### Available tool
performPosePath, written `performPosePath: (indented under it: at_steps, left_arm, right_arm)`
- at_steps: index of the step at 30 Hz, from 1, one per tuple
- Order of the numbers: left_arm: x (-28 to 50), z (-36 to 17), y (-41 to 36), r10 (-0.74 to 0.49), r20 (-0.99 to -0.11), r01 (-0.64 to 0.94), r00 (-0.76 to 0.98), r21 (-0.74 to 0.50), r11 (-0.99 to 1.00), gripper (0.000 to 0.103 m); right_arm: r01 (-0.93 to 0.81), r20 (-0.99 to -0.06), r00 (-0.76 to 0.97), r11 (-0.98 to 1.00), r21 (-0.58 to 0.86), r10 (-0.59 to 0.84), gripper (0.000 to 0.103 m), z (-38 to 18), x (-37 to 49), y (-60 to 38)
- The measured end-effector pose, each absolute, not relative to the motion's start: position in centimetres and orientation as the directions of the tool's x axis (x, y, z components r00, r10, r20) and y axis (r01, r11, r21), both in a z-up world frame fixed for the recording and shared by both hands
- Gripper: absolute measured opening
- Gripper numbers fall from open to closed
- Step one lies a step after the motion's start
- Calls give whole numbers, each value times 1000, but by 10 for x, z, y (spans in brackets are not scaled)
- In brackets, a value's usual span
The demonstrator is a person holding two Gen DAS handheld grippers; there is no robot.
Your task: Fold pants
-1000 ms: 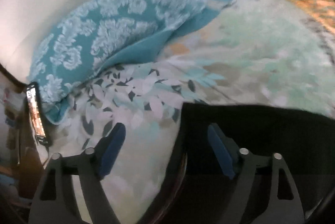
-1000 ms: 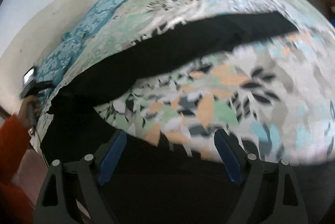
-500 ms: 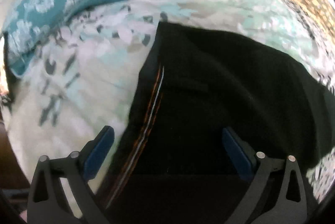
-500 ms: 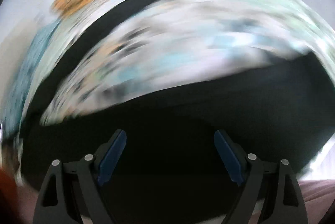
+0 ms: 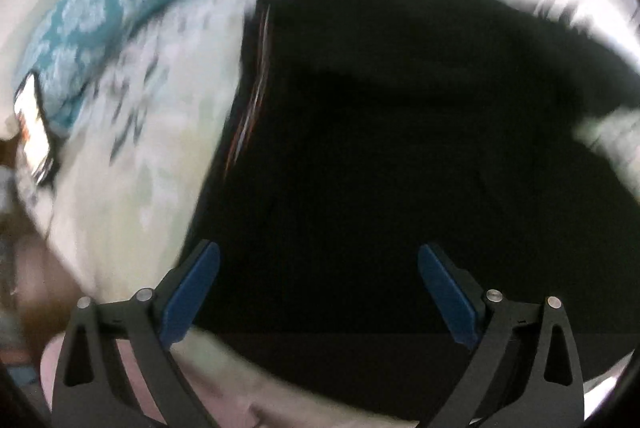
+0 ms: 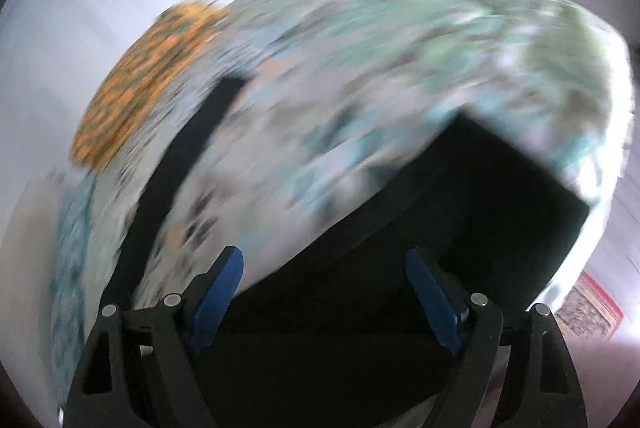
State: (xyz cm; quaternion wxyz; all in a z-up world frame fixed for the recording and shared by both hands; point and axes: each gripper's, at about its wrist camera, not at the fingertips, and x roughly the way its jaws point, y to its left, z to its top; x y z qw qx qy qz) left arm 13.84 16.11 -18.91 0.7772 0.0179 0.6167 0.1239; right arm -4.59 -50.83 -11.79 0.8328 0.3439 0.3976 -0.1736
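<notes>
Black pants (image 5: 400,148), one pair, spread flat on a bed (image 5: 132,188) with a pale leaf-print sheet; thin orange and white side stripe visible in the left wrist view. Left hand-held gripper (image 5: 318,292): jaws wide apart above the dark fabric, nothing pinched. Right hand-held gripper (image 6: 324,292): jaws likewise spread over the pants, gripping nothing. Teal patterned pillow (image 5: 120,8) and orange patterned pillow (image 6: 148,76) lie near the bed's edges. Both views blurred.
</notes>
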Motion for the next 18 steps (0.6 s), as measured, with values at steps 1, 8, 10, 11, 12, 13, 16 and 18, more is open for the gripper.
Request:
performPosePath:
  at_steps: [1, 8, 10, 11, 12, 13, 16, 18]
  left_arm:
    - [133, -192, 169, 199, -961, -203, 192, 159, 966, 101]
    - [105, -167, 226, 144, -955, -414, 261, 24, 910, 100]
    - [95, -150, 251, 104, -922, -500, 374, -106, 859, 100]
    - [88, -141, 265, 118, -896, -546, 428, -152, 824, 100]
    - [83, -136, 276, 139, -879, -581, 456, -176, 795, 100]
    - [78, -133, 287, 152, -866, -618, 476, -206, 759, 100]
    - [75, -139, 300, 100, -868, -646, 486, -280, 711, 100]
    - [80, -140, 290, 90, -865, -635, 493, -287, 717, 100]
  right_arm:
    - [536, -782, 624, 727, 428, 1, 85, -119, -43, -491]
    - [272, -852, 508, 914, 300, 128, 86, -149, -18, -373]
    - [225, -864, 489, 940, 256, 118, 86, -154, -11, -360]
    - [207, -871, 479, 950, 233, 109, 86, -158, -7, -357]
    - [195, -877, 470, 956, 220, 106, 86, -162, -3, -355]
    - [190, -882, 460, 959, 212, 103, 86, -165, -2, -350]
    - [182, -883, 457, 961, 210, 106, 93, -168, -5, -348]
    - [172, -882, 458, 963, 207, 108, 97, -169, -7, -346]
